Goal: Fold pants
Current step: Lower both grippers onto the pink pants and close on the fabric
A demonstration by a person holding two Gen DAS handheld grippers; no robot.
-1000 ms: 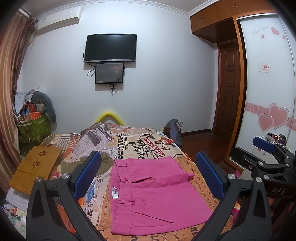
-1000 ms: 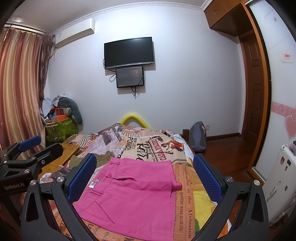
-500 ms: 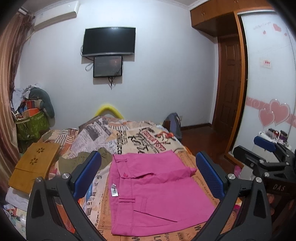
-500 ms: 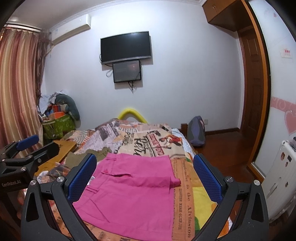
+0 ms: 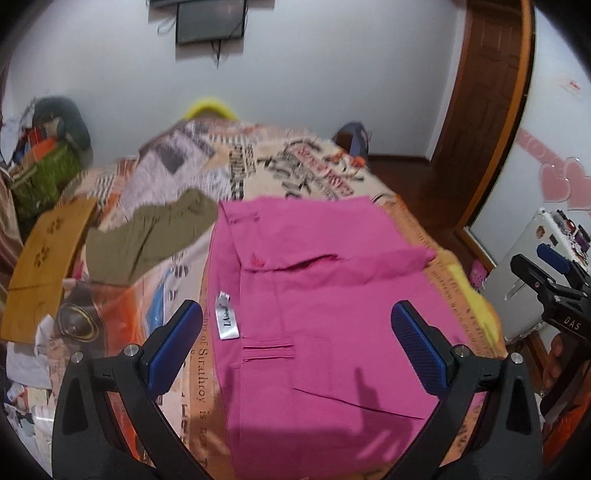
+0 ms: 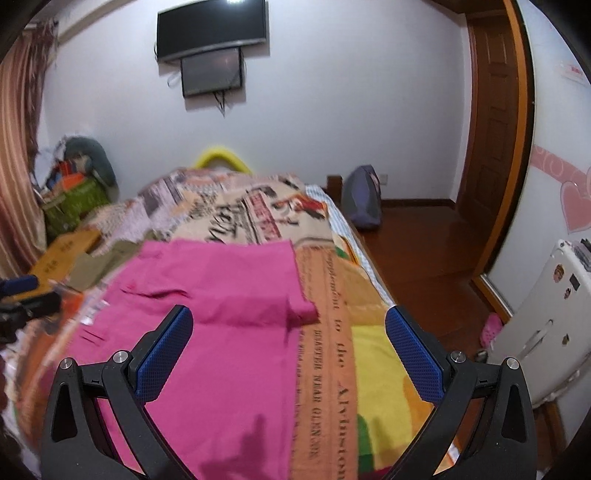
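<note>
One white label (image 5: 226,319) on pink pants (image 5: 325,295)

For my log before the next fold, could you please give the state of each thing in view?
pink pants: folded, flat on bed, ungrasped
olive garment: crumpled, beside the pants
left gripper: open, empty
right gripper: open, empty
TV: off
door: closed

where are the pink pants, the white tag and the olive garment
pink pants (image 5: 332,306), left wrist view, middle of the fabric
white tag (image 5: 226,315), left wrist view, centre of the label
olive garment (image 5: 147,236), left wrist view, middle of the cloth
</note>
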